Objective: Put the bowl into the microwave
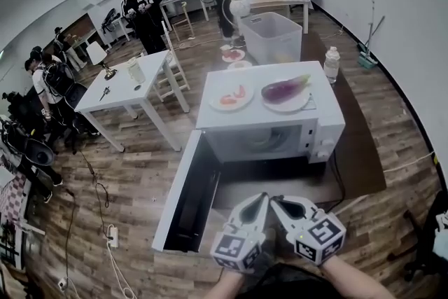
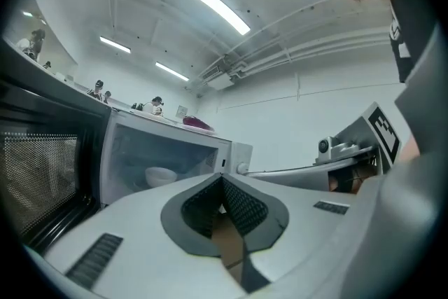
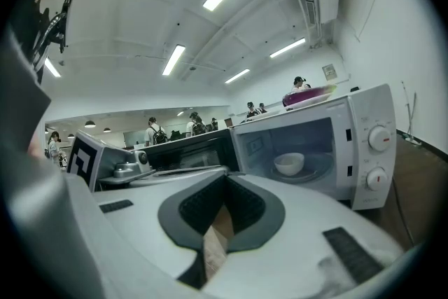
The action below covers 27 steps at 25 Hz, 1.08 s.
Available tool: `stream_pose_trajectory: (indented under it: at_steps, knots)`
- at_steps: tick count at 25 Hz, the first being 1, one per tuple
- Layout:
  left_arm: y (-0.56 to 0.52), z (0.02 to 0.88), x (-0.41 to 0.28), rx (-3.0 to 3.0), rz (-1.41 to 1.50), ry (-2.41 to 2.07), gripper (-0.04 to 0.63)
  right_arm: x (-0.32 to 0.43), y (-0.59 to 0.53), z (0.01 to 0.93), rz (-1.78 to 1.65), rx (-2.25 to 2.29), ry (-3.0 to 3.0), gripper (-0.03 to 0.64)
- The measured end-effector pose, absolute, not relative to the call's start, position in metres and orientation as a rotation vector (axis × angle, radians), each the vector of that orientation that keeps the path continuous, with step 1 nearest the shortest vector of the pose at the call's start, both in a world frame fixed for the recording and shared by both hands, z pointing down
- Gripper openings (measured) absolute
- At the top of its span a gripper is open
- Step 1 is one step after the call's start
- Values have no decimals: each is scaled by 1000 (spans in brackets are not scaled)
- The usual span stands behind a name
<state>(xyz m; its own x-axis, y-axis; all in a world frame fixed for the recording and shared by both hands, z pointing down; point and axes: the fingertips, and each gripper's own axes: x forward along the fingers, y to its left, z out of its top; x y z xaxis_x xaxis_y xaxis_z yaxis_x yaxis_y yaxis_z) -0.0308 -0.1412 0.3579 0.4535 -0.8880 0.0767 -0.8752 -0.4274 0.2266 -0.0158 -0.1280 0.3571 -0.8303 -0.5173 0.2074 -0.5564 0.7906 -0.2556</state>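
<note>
The white microwave (image 1: 259,117) stands in front of me with its door (image 1: 185,196) swung open to the left. A white bowl (image 3: 289,163) sits on the turntable inside; the left gripper view also shows the bowl (image 2: 159,175) in the cavity. My left gripper (image 1: 261,198) and right gripper (image 1: 278,202) hang side by side low in the head view, just in front of the opening and apart from the bowl. The left gripper (image 2: 222,180) is shut with nothing in it. The right gripper (image 3: 225,180) is also shut and empty.
On top of the microwave lie a plate of tomato slices (image 1: 231,97) and a plate with an eggplant (image 1: 285,91). Behind stand a clear plastic bin (image 1: 273,35) and a bottle (image 1: 331,64). A white table (image 1: 126,89) is at the left, people stand further back, and a power strip (image 1: 112,235) lies on the floor.
</note>
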Motion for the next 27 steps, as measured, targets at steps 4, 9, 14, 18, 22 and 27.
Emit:
stream_pose_trajectory:
  at_steps: [4,9,14,18,22,27]
  knots:
    - [-130,356,-28,2438,-99,-1525,0,-13,-116,354,485,841,-2850,2]
    - [-118,347,-26,2444,-84,-1518,0,-11,-104,345,508,823,-2866,2]
    - [-107,340,-24,2453,-90,-1520,0,-10,-93,338,520,816,-2877,2]
    - [-102,336,-24,2468,-102,-1523,0,-8,-88,334,507,831,-2884,2]
    - [-95,333,-18,2481,-94,-1518,-1,-2,-81,330,513,836,-2899,2]
    - [-94,330,-9,2486,-77,-1515,-2,7,-80,326,547,843,-2916,2]
